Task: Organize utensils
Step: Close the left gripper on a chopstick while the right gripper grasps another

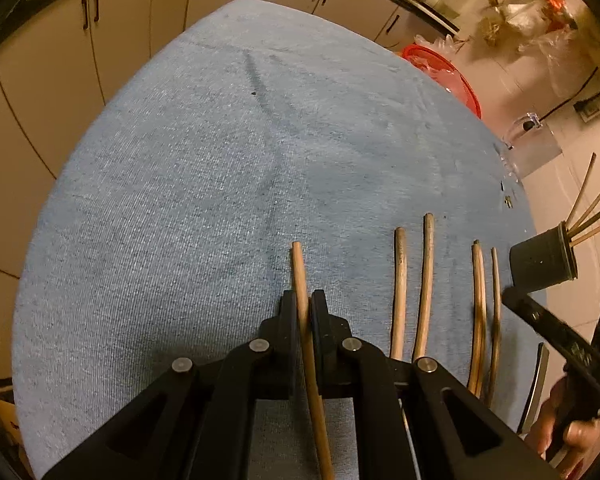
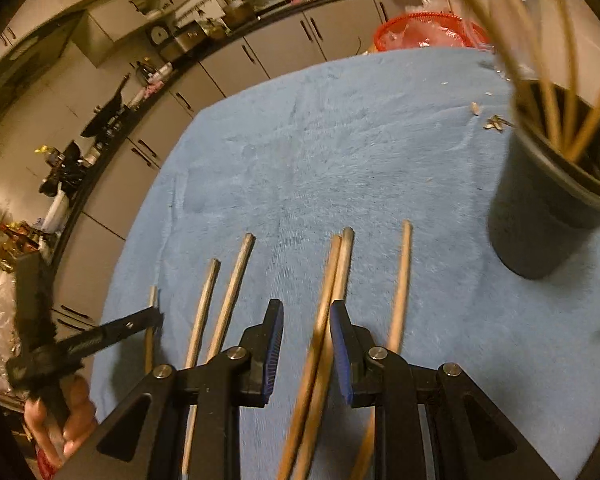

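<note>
the left gripper [image 1: 305, 312] is clenched on one chopstick [image 1: 299, 272] near the blue towel's [image 1: 180, 200] near edge; the right gripper [image 2: 306, 332] is spread around a chopstick pair [image 2: 336, 272]; the dark cup [image 2: 540, 220] stands at the right edge

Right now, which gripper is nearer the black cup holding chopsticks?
Right. The right gripper straddles two chopsticks just left of the black cup. The left gripper, shut on a chopstick, sits farther left, beyond four loose chopsticks.

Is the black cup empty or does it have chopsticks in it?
Not empty: several chopsticks stand inside the black cup.
</note>
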`<state>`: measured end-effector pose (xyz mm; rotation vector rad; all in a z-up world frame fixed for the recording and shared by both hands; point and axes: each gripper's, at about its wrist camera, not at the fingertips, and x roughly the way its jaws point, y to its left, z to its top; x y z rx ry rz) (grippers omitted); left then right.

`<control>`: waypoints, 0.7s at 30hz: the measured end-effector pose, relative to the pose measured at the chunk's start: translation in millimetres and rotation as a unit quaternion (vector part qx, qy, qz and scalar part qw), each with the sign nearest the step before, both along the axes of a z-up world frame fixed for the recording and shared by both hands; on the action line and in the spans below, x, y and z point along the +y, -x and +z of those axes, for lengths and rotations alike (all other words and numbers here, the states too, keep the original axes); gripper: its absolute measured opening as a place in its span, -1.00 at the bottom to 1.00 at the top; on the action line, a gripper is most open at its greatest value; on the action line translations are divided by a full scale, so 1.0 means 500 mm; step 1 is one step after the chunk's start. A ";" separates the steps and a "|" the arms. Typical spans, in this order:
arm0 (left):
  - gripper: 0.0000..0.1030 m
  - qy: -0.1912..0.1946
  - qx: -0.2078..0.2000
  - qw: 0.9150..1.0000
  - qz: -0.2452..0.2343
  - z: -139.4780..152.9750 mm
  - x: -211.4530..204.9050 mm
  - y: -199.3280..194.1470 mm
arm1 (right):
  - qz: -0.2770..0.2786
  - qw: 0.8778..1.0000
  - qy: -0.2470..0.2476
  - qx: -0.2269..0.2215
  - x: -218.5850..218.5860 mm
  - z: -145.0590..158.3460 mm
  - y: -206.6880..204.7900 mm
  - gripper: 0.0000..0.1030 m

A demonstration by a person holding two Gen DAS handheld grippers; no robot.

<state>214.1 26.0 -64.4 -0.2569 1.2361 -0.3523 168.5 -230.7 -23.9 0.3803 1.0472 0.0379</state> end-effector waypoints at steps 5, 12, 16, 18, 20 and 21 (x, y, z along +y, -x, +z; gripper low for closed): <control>-0.86 0.006 -0.002 1.000 -0.006 -0.002 0.004 0.004 | -0.012 0.999 0.032 0.027 0.010 -0.025 -0.031 -0.50; -0.86 0.014 -0.001 1.000 -0.013 -0.004 0.011 -0.006 | -0.018 0.997 0.047 0.054 0.019 -0.044 -0.057 -0.49; -0.86 0.018 0.000 1.000 -0.013 -0.004 0.005 -0.008 | -0.024 0.998 0.046 0.041 0.017 -0.023 -0.059 -0.49; -0.86 0.020 0.001 1.000 -0.012 -0.005 0.005 -0.009 | -0.019 0.999 0.030 0.033 0.018 -0.012 -0.062 -0.49; -0.86 0.020 0.001 1.000 -0.012 -0.006 0.004 -0.007 | -0.016 0.999 0.018 0.036 0.017 -0.014 -0.066 -0.49; -0.86 0.020 0.001 1.000 -0.012 -0.006 0.003 -0.006 | -0.017 0.999 0.015 0.040 0.016 -0.016 -0.068 -0.49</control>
